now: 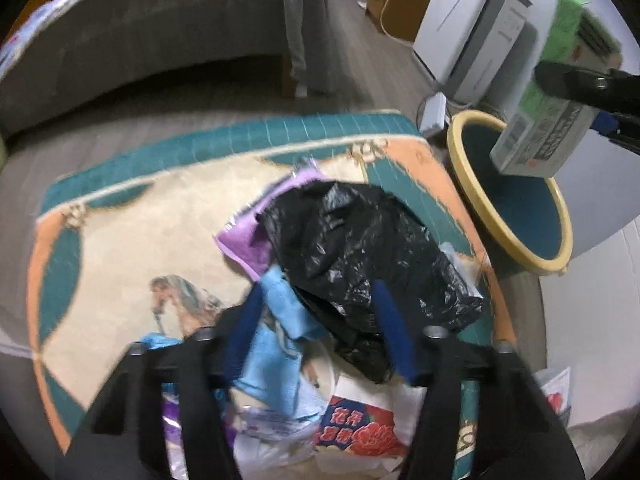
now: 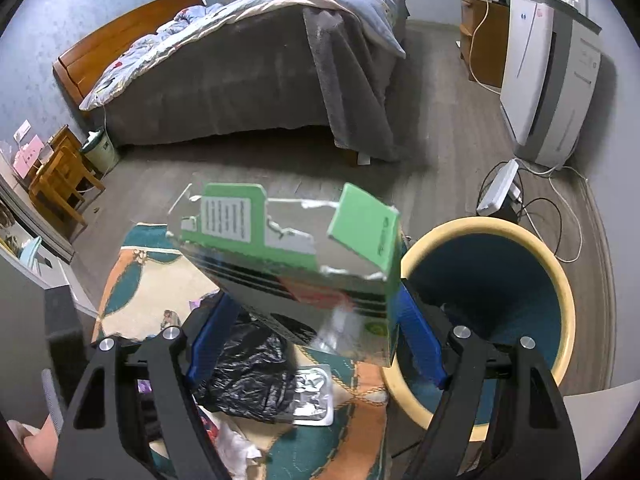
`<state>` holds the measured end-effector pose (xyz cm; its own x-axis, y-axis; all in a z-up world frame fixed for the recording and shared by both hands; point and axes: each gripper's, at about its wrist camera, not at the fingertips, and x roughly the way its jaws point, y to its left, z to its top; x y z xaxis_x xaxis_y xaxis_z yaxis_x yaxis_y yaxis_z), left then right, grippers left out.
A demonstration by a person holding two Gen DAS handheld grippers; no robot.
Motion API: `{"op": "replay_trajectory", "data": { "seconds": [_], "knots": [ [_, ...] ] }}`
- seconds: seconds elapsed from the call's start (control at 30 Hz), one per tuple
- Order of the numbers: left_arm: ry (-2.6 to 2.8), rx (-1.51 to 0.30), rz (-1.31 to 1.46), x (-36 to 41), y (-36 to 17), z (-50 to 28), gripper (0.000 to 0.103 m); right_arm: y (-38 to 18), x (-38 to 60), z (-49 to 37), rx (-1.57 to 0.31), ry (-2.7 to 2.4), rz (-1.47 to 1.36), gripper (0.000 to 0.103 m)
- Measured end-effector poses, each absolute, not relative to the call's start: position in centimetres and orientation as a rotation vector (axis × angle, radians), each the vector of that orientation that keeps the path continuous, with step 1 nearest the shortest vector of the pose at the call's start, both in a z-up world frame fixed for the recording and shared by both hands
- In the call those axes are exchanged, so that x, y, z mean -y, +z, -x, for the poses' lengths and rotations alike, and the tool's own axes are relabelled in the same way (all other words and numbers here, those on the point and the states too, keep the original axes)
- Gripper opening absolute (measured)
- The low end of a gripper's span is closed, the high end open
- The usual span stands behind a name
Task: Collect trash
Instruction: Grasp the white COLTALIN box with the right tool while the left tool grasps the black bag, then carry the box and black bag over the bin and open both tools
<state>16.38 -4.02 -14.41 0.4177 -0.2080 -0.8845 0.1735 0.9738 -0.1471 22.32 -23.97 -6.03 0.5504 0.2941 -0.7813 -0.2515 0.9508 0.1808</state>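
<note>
My left gripper (image 1: 320, 320) hangs low over a patterned rug (image 1: 120, 240), its jaws partly apart. A crumpled black plastic bag (image 1: 352, 240) and a light blue wrapper (image 1: 280, 344) lie between its blue fingers. A purple wrapper (image 1: 248, 236) and a red printed packet (image 1: 360, 428) lie around them. My right gripper (image 2: 316, 312) is shut on a green and silver carton (image 2: 304, 248), held in the air beside a yellow-rimmed bin (image 2: 568, 300). In the left wrist view the carton (image 1: 540, 120) hovers over the bin (image 1: 460, 164). The black bag (image 2: 248, 368) lies below it.
A foil blister pack (image 2: 314, 394) lies on the rug near the bin. A grey-skirted bed (image 2: 240, 80) fills the back. A white appliance (image 2: 548, 92) stands at the right wall, with a power strip and cables (image 2: 500, 188) behind the bin. Wooden chairs (image 2: 60, 184) stand at the left.
</note>
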Motion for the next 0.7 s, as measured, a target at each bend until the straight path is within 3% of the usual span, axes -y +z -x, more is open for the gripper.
{"op": "replay_trajectory", "data": {
  "seconds": [0.07,0.1,0.33,0.7],
  "knots": [
    [-0.241,-1.118,0.039,4.0,-14.8,-16.5,0.016,-6.0,24.1,-22.3,-0.93,0.323,-0.037,0.077],
    [-0.231,-1.112,0.032,4.1,-14.8,-16.5,0.01,-6.1,24.2,-22.3,-0.929,0.321,-0.03,0.077],
    [-0.237,-1.008,0.027,4.4,-11.7,-16.7,0.004,-6.3,25.1,-22.3,-0.934,0.294,-0.026,0.077],
    [-0.27,-0.789,-0.042,6.3,-4.9,-16.0,0.004,-5.0,28.1,-22.5,-0.912,0.212,-0.079,0.077]
  ]
}}
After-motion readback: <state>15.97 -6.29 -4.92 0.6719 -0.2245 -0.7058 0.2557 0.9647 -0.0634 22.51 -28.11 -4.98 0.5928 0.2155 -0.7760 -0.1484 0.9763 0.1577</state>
